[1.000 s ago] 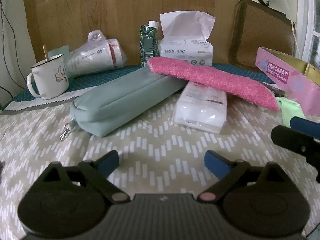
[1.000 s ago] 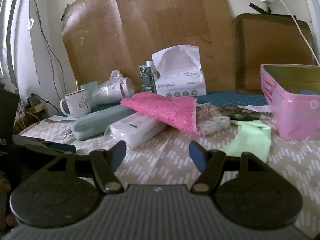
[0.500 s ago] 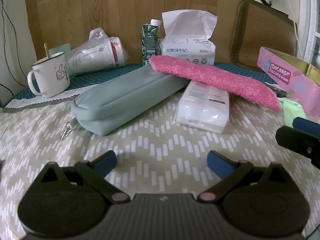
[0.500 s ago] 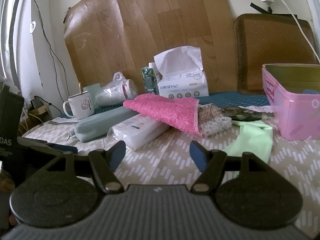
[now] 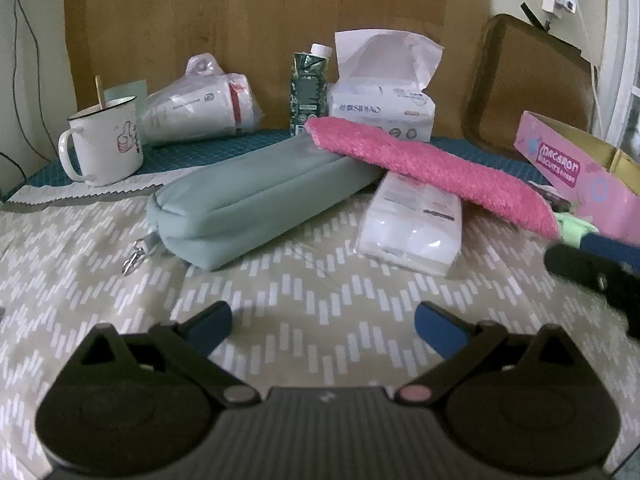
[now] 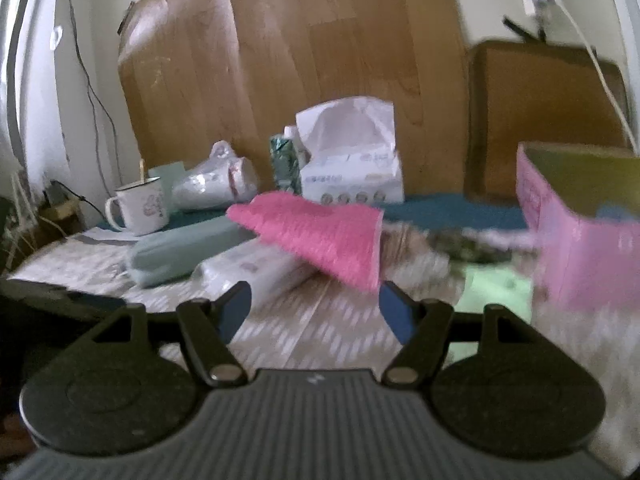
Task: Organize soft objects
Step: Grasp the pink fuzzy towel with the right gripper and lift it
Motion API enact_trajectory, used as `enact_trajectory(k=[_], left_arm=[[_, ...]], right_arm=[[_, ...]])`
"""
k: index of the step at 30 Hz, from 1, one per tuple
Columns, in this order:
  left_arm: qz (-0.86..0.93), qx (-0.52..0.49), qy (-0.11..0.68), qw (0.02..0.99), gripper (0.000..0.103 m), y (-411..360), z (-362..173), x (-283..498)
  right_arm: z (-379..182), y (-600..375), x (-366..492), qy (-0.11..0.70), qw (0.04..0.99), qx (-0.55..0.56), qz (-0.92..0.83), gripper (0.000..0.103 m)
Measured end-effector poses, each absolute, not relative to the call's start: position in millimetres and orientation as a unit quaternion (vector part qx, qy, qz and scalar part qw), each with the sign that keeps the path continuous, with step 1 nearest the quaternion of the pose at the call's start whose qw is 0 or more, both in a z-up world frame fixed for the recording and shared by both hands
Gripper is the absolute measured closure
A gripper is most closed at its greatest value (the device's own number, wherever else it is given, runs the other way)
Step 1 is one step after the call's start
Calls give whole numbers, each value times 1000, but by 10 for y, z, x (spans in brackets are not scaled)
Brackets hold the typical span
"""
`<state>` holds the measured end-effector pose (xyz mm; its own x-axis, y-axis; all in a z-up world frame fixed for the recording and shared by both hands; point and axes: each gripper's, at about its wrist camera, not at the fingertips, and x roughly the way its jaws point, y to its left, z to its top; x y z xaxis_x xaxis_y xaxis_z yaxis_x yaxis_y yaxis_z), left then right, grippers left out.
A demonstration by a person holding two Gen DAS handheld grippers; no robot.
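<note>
A pink fluffy cloth (image 5: 432, 168) (image 6: 320, 244) lies across a grey-green pouch (image 5: 256, 204) (image 6: 180, 248) and a clear white packet (image 5: 412, 224) (image 6: 256, 272) in the middle of the patterned tablecloth. A light green cloth (image 6: 492, 288) (image 5: 572, 226) lies beside an open pink box (image 6: 580, 240) (image 5: 576, 172) on the right. My left gripper (image 5: 323, 322) is open wide over bare cloth, short of the pouch and packet. My right gripper (image 6: 315, 308) is open with nothing between its fingers, near the pink cloth's front edge; it also shows at the right edge (image 5: 596, 264) of the left wrist view.
At the back stand a white mug (image 5: 104, 144), a bagged stack of paper cups (image 5: 200, 112), a green carton (image 5: 308, 88) and a tissue pack (image 5: 380, 96) against a wooden board. A speckled item (image 6: 416, 252) lies behind the pink cloth.
My left gripper's jaws have spread slightly wider. The right wrist view has shifted a little closer to the pink cloth and is now blurred.
</note>
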<state>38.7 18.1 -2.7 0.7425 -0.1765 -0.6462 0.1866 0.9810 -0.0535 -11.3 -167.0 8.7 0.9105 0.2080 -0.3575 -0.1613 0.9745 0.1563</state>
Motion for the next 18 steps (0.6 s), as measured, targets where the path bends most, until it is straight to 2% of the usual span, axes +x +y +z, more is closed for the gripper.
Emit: enact_trajectory(k=[4,5,6,7,8,14,18], left_arm=[[-98,4,344,934,2,186,-24,388],[-99,3,344,934,2,193,-24,392],[-99,2,344,934,2,195,-24,392],[-100,1,344,934,2,195,-23,390],[-100,-1,343,934,2,204,-22,390],[-107,-22,338,935,2,264,-7,380],[-127,-71,311,939,2,455,31,322]], right_arm=[[96,-1621,224,196,977,3,78,30],[64,-1617,345,216,973,-3,77,38],[26,-1631,450,234,969,-3,81,67],[-3,-1650,515,252,964,2,84,87],[-4,-1690,527,262,960,19,94,94],[183,-1748,-201,240,951,43,189,95],[230,-2008,-831,248,930,51,268,95]])
